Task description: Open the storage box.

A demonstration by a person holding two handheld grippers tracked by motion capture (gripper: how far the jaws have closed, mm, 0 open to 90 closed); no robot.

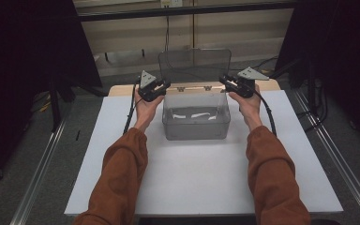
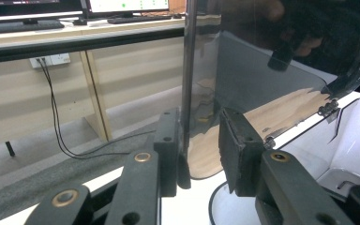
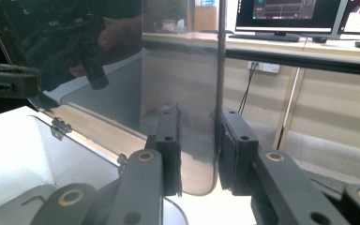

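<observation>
A clear plastic box (image 1: 196, 132) stands at the middle back of the white table, with a few white pieces (image 1: 194, 115) on its floor. Its hinged lid (image 1: 194, 63) stands upright and open. My left gripper (image 1: 166, 86) is at the lid's left edge and my right gripper (image 1: 222, 80) at its right edge, both low near the hinges. In the left gripper view the lid's edge (image 2: 186, 93) runs between the jaws of the left gripper (image 2: 199, 129), against one pad. In the right gripper view the lid (image 3: 178, 70) likewise sits between the right gripper's (image 3: 199, 129) jaws, which are shut on it.
The white tabletop (image 1: 197, 178) spreads wide in front of the box. A strip of wooden board (image 1: 122, 89) shows behind it. Dark curtains hang at both sides, and metal rails (image 1: 42, 164) run along the floor. A desk with monitors (image 3: 281, 14) stands beyond.
</observation>
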